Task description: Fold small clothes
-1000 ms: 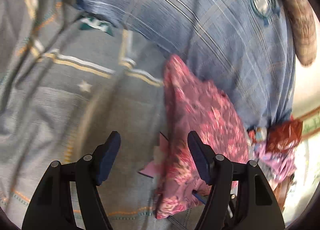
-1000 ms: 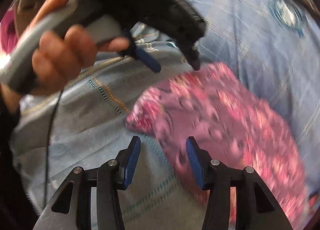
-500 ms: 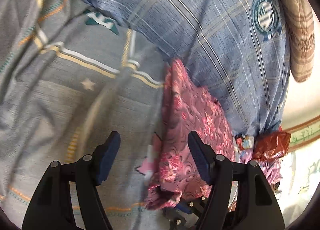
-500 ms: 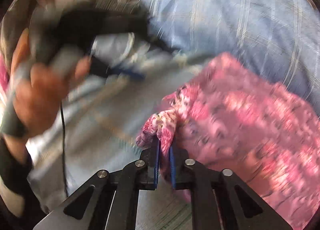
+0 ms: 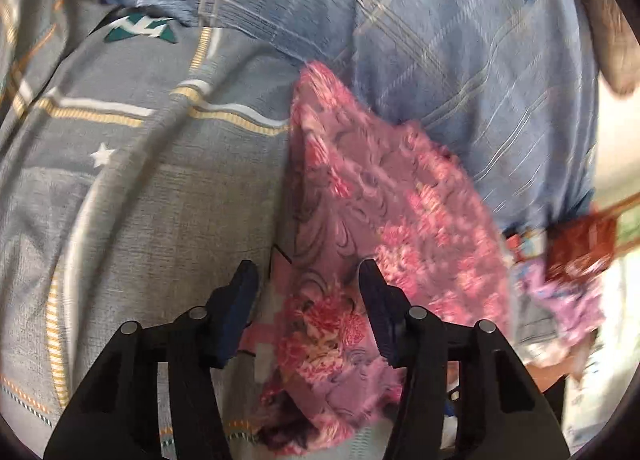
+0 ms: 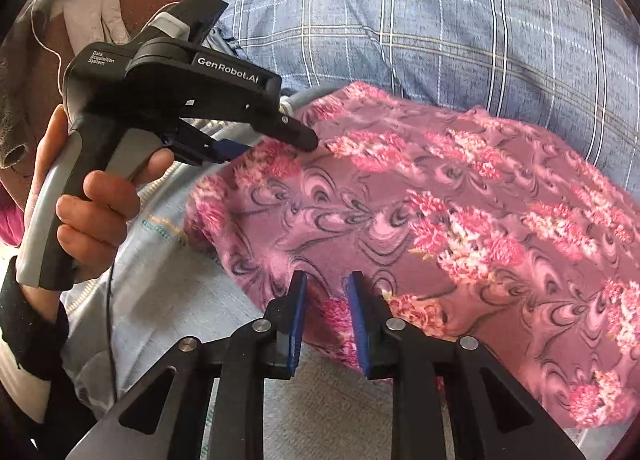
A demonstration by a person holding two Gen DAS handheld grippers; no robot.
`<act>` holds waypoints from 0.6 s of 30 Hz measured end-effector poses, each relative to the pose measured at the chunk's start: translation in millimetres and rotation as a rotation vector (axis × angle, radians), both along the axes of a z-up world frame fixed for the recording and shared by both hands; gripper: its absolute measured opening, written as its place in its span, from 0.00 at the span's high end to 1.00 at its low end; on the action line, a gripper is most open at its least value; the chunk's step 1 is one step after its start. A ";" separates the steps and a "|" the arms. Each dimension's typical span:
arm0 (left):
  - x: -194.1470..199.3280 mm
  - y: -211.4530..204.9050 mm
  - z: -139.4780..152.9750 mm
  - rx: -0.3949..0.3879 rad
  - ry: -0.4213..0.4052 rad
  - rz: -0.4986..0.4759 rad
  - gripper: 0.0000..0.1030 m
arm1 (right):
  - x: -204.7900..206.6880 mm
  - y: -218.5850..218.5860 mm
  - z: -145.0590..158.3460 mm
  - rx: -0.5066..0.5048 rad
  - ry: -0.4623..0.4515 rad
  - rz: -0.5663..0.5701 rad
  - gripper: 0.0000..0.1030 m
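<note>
1. Nearest in the right wrist view, the right gripper [image 6: 326,316] has its 2 blue pads a little apart. Its jaws have just been opening, and the near edge of the pink and mauve flowered fleece garment [image 6: 440,219] sits in the gap. The pads do not seem to press on it, so I judge it released.
2. In the left wrist view, the left gripper [image 5: 308,300] stands wider. Its jaws have just been closing, with a folded corner of the same garment between and below them, but the pads are not touching the cloth.
3. The garment lies as a thick, loosely doubled pad on the grey bed cover with yellow and white stripes [image 5: 140,199]. Its far edge touches the blue checked cloth [image 5: 440,39] behind it.
4. A bare hand [image 6: 92,195] holds the grip of the left tool, at the garment's left corner.
5. My judgement: 1 fold is laid and the hands are changing their grip for the next fold.
6. The next move calls for both pads to close on 2 corners of 1 edge, taking all layers together, because fleece is thick and may slip out.
7. No basket, box or drawer shows, so nothing can be said of contents. Some red and purple things at the far right are too blurred to name.
</note>
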State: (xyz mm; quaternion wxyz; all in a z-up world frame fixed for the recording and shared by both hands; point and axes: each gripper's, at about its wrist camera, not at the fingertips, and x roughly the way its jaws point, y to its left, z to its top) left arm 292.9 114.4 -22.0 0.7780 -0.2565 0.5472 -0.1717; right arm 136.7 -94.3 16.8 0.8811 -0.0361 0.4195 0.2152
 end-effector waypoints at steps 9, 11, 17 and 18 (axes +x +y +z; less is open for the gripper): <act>-3.0 54.7 4.5 -0.106 -0.017 0.121 0.45 | 5.0 79.0 -7.7 -0.165 -0.109 0.184 0.44; -1.3 54.1 3.2 -0.101 -0.011 0.115 0.45 | 8.9 93.0 -16.6 -0.249 -0.122 0.191 0.44; -0.8 52.5 3.2 -0.094 -0.002 0.093 0.43 | 19.5 99.5 -21.4 -0.266 -0.146 0.211 0.86; -0.7 51.6 2.9 -0.096 -0.001 0.090 0.42 | 20.8 94.5 -16.4 -0.229 -0.137 0.204 0.89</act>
